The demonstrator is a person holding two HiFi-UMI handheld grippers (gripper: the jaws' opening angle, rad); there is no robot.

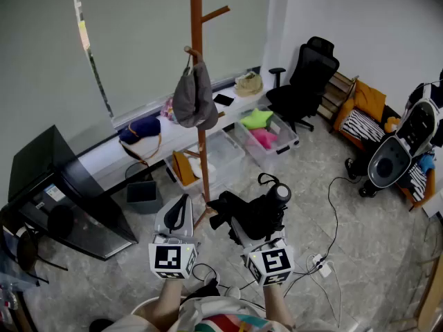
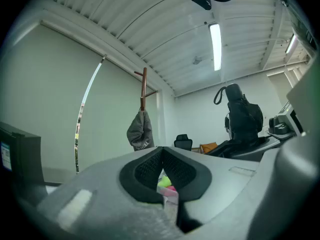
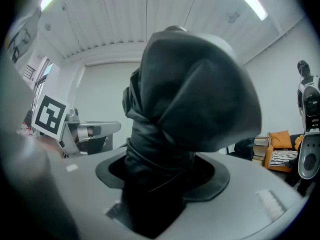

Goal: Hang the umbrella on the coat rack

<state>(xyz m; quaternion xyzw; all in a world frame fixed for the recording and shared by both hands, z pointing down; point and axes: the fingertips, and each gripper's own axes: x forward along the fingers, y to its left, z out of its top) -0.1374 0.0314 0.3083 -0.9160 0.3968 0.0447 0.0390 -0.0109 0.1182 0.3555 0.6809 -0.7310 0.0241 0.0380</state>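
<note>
- Grey tiled floor of a bright office room, seen from steeply above, with the person's forearms entering at the bottom edge.
- Nearest, at lower centre, the left gripper point(image 1: 181, 214) has its jaws closed tip to tip, and nothing is between them.
- Just right of it, the right gripper point(image 1: 259, 220) has its jaws spread wide and clamped around a folded black umbrella point(image 1: 243, 211). The bundled fabric fills that gripper's own view.
- A thin carrying loop point(image 1: 266, 180) sticks up from the umbrella's far end.
- Beyond the grippers, at centre frame, a wooden coat rack point(image 1: 201, 137) stands upright on the floor.
- A grey cap point(image 1: 194, 101) hangs from one of the rack's pegs. A higher peg point(image 1: 216, 14) near the top edge is bare.
- Behind the rack are clear storage bins point(image 1: 266, 133) along a low window ledge. A black office chair point(image 1: 304, 81) sits at upper right.
- Progress: the umbrella is in hand, but it is apart from the rack and on no peg.
- What seems to remain is raising the umbrella, slipping its loop over a free peg, and letting go.
</note>
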